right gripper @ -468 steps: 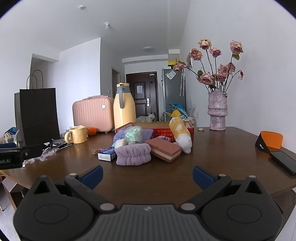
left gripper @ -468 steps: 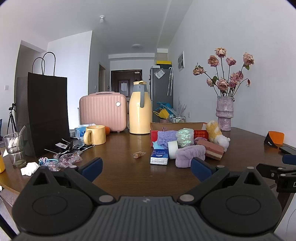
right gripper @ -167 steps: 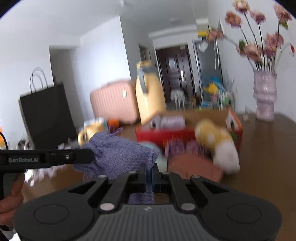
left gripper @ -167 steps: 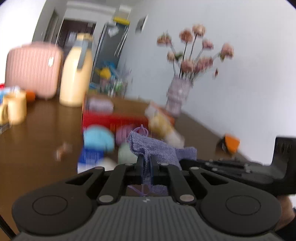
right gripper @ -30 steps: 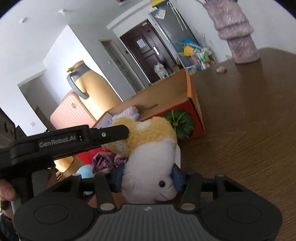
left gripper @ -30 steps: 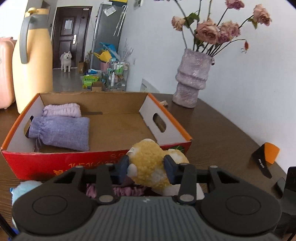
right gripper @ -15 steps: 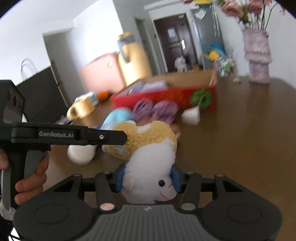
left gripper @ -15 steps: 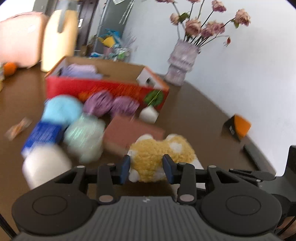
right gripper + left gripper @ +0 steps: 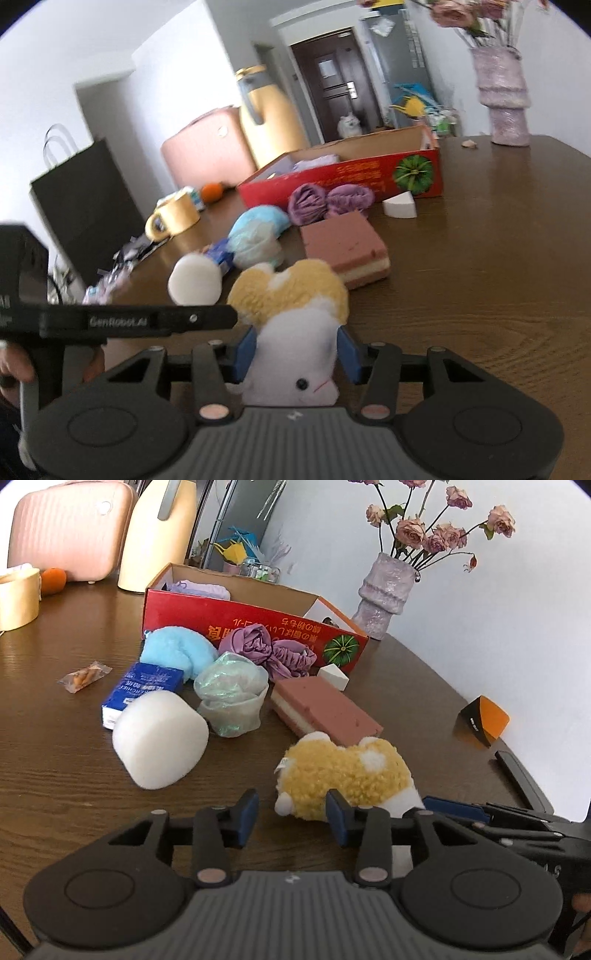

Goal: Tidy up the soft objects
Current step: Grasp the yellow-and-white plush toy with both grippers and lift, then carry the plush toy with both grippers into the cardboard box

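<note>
A yellow and white plush toy (image 9: 343, 775) lies on the brown table near me. My left gripper (image 9: 291, 812) is open, its right pad beside the plush's yellow end. My right gripper (image 9: 293, 349) holds the white head of the plush toy (image 9: 295, 332) between its pads. Further back lie a white foam cylinder (image 9: 160, 740), a green mesh bundle (image 9: 231, 694), a pink sponge block (image 9: 325, 710), a blue fluffy item (image 9: 177, 653) and purple scrunchies (image 9: 273, 651). The red cardboard box (image 9: 258, 616) behind them holds purple soft items.
A tissue pack (image 9: 142, 692), a white wedge sponge (image 9: 334, 675) and a snack wrapper (image 9: 85, 675) lie on the table. A vase with flowers (image 9: 384, 594), a yellow thermos (image 9: 157, 535), a pink case (image 9: 66, 528), a yellow mug (image 9: 16, 598) and an orange-black object (image 9: 482, 725) stand around.
Both grippers have pulled back from the box with the plush toy, down to the near table. The left gripper has opened off the plush's yellow end; the right still grips the head.
</note>
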The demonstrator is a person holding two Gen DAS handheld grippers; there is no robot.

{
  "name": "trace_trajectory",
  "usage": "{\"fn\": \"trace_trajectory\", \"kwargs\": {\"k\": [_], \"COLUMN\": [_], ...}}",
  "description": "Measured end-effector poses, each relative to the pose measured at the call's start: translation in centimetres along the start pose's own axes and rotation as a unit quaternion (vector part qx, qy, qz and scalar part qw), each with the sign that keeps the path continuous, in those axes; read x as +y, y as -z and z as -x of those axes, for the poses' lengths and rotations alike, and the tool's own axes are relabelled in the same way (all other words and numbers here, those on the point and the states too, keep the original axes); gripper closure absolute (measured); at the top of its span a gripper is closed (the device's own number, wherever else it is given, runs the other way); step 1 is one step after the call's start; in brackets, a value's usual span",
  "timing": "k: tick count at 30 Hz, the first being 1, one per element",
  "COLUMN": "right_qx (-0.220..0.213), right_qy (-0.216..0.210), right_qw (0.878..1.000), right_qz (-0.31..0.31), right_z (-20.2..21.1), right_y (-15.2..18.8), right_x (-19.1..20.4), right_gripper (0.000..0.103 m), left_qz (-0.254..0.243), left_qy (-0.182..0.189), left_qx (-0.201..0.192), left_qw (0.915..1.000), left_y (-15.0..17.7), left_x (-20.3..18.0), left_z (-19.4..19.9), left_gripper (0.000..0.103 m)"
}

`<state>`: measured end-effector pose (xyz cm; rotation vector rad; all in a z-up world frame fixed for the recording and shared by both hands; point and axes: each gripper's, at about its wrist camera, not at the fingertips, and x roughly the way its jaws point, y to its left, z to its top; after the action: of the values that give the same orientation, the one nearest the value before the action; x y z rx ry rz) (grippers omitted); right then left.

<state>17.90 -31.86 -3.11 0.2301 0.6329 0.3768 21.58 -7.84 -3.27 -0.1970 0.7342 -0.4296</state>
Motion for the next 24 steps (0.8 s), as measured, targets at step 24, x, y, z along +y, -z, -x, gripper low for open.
{"fn": "trace_trajectory", "kwargs": {"k": [24], "right_qx": [-0.061], "right_qy": [-0.03], "right_qw": [0.997], "right_qz": [-0.029], "right_z": [-1.1], "right_y": [-9.8], "right_x": [-1.7], "right_gripper": [0.067], "left_qz": [-0.053], "left_qy": [0.062], "left_qx": [-0.081], "left_qw": [0.9933], "left_y": [-10.5], "left_x": [-2.8], "left_z": [-0.1], "left_gripper": [0.067]}}
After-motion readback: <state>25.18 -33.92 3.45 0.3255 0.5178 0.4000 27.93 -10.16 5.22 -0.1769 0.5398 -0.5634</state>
